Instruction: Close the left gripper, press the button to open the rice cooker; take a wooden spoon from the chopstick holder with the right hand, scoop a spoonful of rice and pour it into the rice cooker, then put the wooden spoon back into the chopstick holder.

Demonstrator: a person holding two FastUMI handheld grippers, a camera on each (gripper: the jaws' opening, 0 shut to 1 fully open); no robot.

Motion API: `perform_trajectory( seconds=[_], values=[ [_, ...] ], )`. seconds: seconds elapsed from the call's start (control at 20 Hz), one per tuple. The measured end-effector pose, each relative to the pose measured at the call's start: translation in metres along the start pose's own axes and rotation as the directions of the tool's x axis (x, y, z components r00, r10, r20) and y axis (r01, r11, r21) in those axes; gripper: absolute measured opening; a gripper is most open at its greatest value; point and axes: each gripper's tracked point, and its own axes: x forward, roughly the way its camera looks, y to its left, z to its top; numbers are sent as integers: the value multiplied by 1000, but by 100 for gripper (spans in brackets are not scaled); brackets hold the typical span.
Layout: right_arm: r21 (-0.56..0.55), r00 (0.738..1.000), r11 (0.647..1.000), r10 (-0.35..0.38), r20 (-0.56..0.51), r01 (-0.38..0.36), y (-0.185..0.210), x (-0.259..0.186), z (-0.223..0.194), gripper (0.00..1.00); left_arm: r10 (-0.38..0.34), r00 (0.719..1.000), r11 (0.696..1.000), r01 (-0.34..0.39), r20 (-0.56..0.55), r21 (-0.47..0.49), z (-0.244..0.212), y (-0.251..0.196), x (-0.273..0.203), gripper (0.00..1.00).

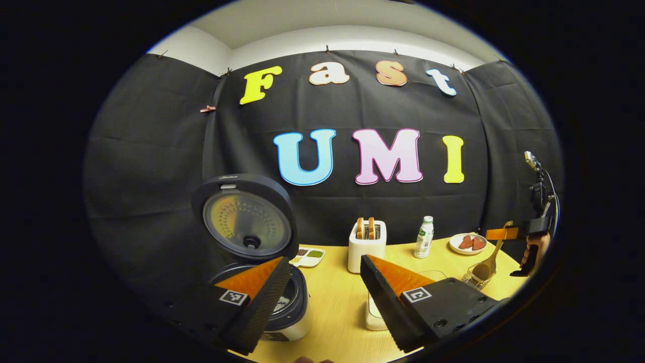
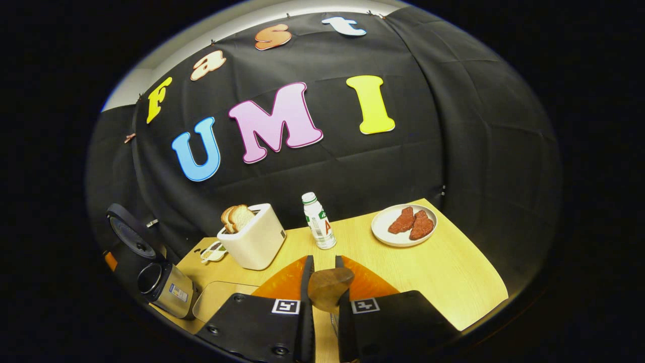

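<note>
The rice cooker stands at the table's left with its round lid swung up. My left gripper hovers open beside it, nothing between its fingers. At the far right a hand holds my right gripper, which clamps the handle of the wooden spoon. The spoon's bowl sits low at the wire chopstick holder. In the right gripper view the right gripper is shut on the wooden spoon, whose wooden end shows between the fingers. The open rice cooker stands far left there.
A white toaster with bread slices, a small bottle and a plate with red pieces line the back of the wooden table. A divided dish lies by the cooker. A pale tray lies near the front.
</note>
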Motion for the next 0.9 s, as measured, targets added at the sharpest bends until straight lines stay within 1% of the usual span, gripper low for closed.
perform_trajectory(
  seconds=[0.1,0.15,0.3,0.4,0.45,0.5,0.55,0.6,0.65,0.75,0.9],
  values=[
    [2,998,999,-49,-50,50,-13,3,-16,22,8,1000,1000,-8,6,3,2,2,-2,96],
    [4,996,998,-60,-68,61,-17,3,-22,25,10,1000,1000,-10,12,5,4,2,-4,96],
    [11,989,995,-95,-115,97,-22,3,-40,27,8,1000,1000,-8,14,7,3,1,-5,96],
    [-6,990,994,-109,-89,109,-23,1,-34,31,7,1000,1000,-7,18,9,5,1,-7,96],
    [-15,992,994,-110,-69,109,-22,-2,-29,27,6,1000,1000,-6,21,10,5,2,-8,96],
    [-23,992,994,-109,-55,108,-21,-4,-26,40,4,1000,1000,-5,24,13,6,1,-8,96],
    [-36,992,993,-118,-44,116,-22,-7,-23,49,3,1000,1000,-3,27,12,6,2,-8,95],
    [-45,992,992,-123,-35,122,-23,-8,-20,53,2,1000,1000,-2,28,10,7,2,-8,96],
    [-57,991,990,-131,-27,130,-23,-10,-18,63,1,1000,1000,-1,29,5,8,2,-8,96],
    [-82,989,986,-147,5,146,-22,-17,-9,68,3,999,1000,-3,35,2,9,5,-8,96],
    [-120,985,978,-163,65,170,-22,-29,9,71,3,999,1000,-4,46,6,13,11,-9,96]
  ],
)
